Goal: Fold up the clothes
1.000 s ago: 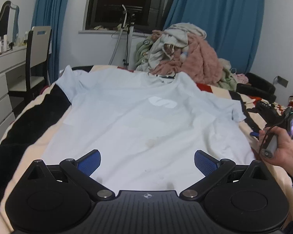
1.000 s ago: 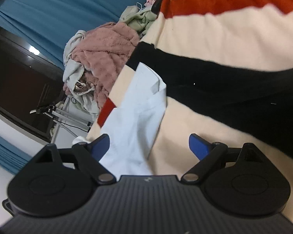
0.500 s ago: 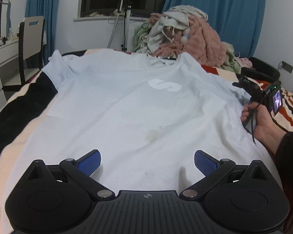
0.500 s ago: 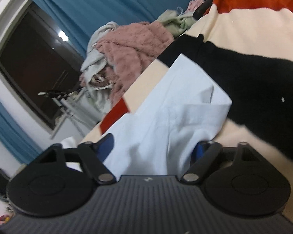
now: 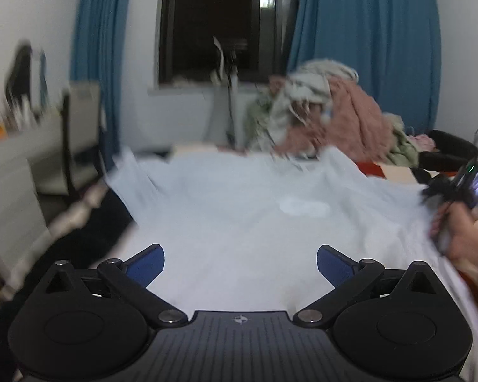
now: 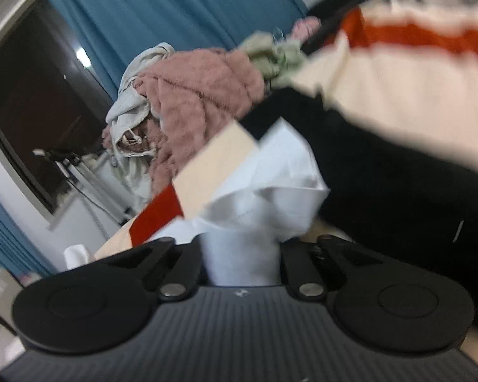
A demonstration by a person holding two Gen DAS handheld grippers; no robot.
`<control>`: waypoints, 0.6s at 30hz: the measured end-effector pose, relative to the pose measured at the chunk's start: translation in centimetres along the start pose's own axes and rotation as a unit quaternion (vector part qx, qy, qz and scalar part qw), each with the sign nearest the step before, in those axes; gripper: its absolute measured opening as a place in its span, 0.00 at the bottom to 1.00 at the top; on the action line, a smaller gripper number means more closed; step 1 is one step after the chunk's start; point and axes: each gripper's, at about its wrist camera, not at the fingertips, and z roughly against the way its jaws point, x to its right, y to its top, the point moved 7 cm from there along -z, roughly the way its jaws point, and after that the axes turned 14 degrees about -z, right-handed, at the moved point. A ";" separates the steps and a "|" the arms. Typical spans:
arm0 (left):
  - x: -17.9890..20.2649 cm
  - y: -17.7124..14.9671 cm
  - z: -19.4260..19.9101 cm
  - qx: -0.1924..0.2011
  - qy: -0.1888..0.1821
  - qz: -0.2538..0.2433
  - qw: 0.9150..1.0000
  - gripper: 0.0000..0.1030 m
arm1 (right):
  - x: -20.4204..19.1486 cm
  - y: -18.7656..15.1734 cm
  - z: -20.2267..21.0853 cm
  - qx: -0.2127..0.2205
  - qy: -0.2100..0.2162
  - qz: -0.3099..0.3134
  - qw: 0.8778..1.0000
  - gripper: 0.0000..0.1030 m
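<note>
Since a moment ago the right gripper (image 6: 240, 254) has just clamped its jaws onto the sleeve of the light blue t-shirt (image 5: 239, 222), bunching it up, while the left gripper (image 5: 240, 264) hangs wide open over the hem, holding nothing. One shirt, spread flat on the striped blanket (image 6: 398, 95). Behind it sits one messy pile of clothes (image 5: 331, 117), plus two blue curtains (image 5: 366, 47) around a dark window (image 5: 220, 19) and a chair (image 5: 79, 127) on the left.
</note>
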 end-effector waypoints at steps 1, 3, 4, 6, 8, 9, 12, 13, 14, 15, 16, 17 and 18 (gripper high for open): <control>-0.2 0.1 0.4 0.002 0.005 -0.006 1.000 1.00 | -0.9 0.8 0.6 0.008 -0.003 0.013 1.000 0.05; -0.5 0.1 1.1 -0.004 -0.005 -0.005 1.000 1.00 | -3.2 2.4 2.0 0.025 -0.007 0.040 0.999 0.05; -0.7 0.1 1.4 -0.008 -0.011 -0.003 1.000 1.00 | -5.0 3.1 3.0 0.035 -0.007 0.066 0.997 0.05; -1.4 -0.2 1.9 -0.014 -0.019 0.002 1.000 1.00 | -8.9 3.6 5.0 0.058 -0.011 0.124 0.990 0.05; -2.5 -0.7 2.2 -0.023 -0.023 0.014 0.999 1.00 | -13.3 3.2 6.8 0.081 -0.007 0.179 0.980 0.05; -3.1 -1.1 2.4 -0.028 -0.025 0.022 0.999 1.00 | -15.6 2.2 7.3 0.089 -0.005 0.204 0.975 0.05; -5.7 -2.3 2.4 -0.045 -0.026 0.063 0.997 1.00 | -22.5 -1.4 8.6 0.103 0.001 0.269 0.957 0.05; -6.7 -2.7 2.3 -0.050 -0.026 0.079 0.995 1.00 | -24.5 -3.6 8.3 0.098 0.004 0.293 0.951 0.05; -7.8 -3.1 2.1 -0.056 -0.026 0.095 0.994 1.00 | -26.5 -5.8 8.1 0.093 0.007 0.316 0.944 0.05; -8.7 -3.4 2.0 -0.058 -0.027 0.109 0.992 1.00 | -28.3 -8.5 7.6 0.084 0.008 0.348 0.934 0.05; -9.5 -3.7 2.0 -0.054 -0.031 0.117 0.991 1.00 | -29.8 -11.6 6.8 0.073 0.010 0.382 0.921 0.05; -10.3 -4.0 2.0 -0.049 -0.035 0.126 0.990 1.00 | -31.2 -14.6 6.1 0.061 0.012 0.415 0.908 0.05; -11.0 -4.3 2.0 -0.046 -0.035 0.131 0.990 1.00 | -32.0 -17.9 5.2 0.050 0.013 0.442 0.896 0.05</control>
